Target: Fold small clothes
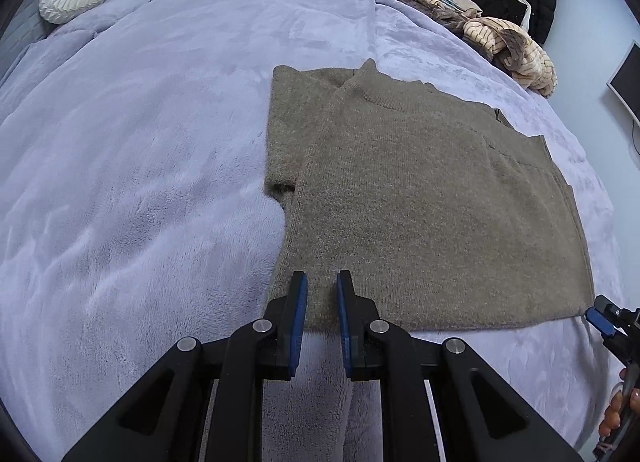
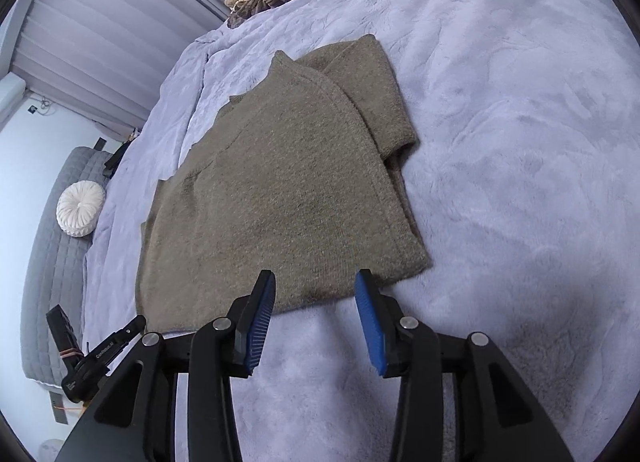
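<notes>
Sweater (image 1: 420, 198): flat on blanket (image 1: 140, 202), collar far, hem near, long axis near-far.
L gripper (image 1: 322, 282): narrowly parted over hem, holding nothing.
R gripper (image 2: 315, 282): wide apart, holding nothing.

Right tool (image 2: 315, 294) spread wide over brown sweater (image 2: 280, 190) hem, lilac blanket (image 2: 520, 142).

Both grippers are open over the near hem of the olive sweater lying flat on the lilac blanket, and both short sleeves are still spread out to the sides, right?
Not quite. Only one sleeve is spread out; the other side already looks folded in over the body of the olive sweater, as the left wrist view shows. The rest holds: the left gripper and right gripper are open at the near hem, on the lilac blanket.
</notes>
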A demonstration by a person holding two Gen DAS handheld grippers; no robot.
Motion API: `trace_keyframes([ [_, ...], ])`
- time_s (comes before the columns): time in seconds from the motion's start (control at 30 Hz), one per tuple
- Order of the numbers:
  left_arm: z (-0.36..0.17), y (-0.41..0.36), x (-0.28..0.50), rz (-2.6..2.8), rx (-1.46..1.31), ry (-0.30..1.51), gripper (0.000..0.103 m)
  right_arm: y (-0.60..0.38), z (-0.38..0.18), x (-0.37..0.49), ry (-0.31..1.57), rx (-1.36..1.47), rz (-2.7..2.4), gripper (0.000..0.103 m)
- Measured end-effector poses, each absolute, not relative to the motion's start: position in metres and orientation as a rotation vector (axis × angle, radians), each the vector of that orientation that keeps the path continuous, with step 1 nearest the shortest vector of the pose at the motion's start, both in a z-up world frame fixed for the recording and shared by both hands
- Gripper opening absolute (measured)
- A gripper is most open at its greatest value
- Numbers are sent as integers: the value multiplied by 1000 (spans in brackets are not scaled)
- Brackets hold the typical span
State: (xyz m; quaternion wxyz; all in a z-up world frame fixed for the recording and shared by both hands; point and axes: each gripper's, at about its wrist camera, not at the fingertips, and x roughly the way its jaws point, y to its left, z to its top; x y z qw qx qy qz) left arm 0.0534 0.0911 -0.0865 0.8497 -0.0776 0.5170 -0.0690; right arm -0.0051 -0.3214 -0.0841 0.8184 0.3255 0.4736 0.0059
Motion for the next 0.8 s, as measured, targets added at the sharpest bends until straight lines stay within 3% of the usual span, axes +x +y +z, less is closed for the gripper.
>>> trace_keyframes([
  [0.13,-85,91,47,-137,-155,1088,18,-315,-84,-12,1018,696,27,46],
  [0.2,-83,92,42,-135,-158,1081,70,-313,-84,-15,1019,695,30,47],
  [0.23,-82,93,39,-114,-159,1079,101,-313,-84,-16,1020,695,31,47],
  [0.57,-78,93,19,-81,-108,1052,102,-299,-80,-30,1031,685,60,61],
  [0.8,-88,104,13,-63,-131,1080,102,-286,-79,-37,1047,678,85,61],
])
